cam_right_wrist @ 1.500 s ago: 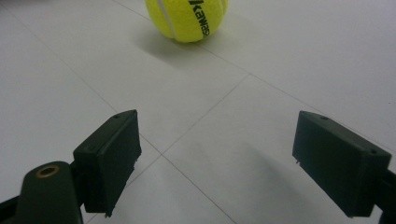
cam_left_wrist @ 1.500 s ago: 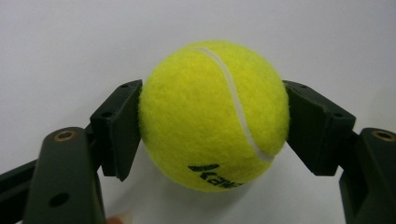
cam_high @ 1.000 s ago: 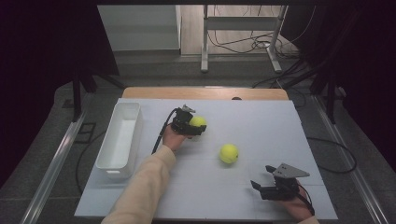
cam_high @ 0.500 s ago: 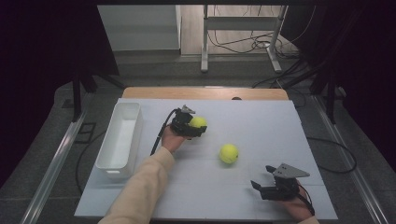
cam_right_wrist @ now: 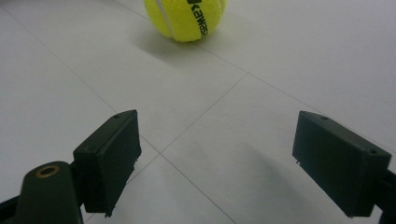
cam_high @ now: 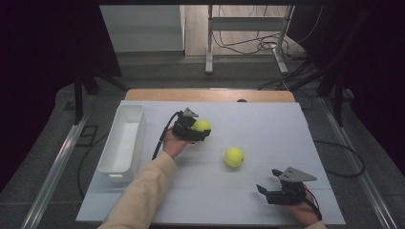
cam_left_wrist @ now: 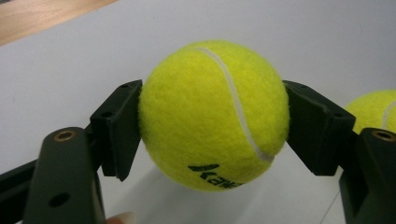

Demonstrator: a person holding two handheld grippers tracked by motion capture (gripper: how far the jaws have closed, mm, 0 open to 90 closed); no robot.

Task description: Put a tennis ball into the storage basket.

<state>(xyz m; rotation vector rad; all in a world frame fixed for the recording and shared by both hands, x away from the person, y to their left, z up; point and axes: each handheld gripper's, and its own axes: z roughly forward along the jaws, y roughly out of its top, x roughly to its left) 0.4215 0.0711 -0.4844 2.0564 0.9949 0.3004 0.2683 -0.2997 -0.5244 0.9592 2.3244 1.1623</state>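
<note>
A yellow tennis ball (cam_left_wrist: 214, 114) is clamped between the two black jaws of the left gripper (cam_high: 192, 129), one pad pressed to each side of it, black lettering showing low on its felt. In the high view this held ball (cam_high: 202, 125) is seen over the white table (cam_high: 267, 124), toward the middle of its far half, with a shadow cast under it in the left gripper view. The gripper is carried by a hand (cam_high: 173, 144) in a beige sleeve (cam_high: 143, 191), and a black cable (cam_high: 161, 138) is trailed back from it.

A second tennis ball (cam_high: 234, 156) is left lying on the table, near the held one and nearer the person; its edge is caught at the right of the left gripper view (cam_left_wrist: 373, 109).

The right gripper (cam_high: 271, 187) is held low near the table's front right corner, its jaws spread wide with nothing between them. In the right gripper view the loose ball (cam_right_wrist: 185, 18) is seen ahead of the jaws, well apart from them.

A white rectangular bin (cam_high: 111, 164) is set along the table's left edge, apart from both balls.
</note>
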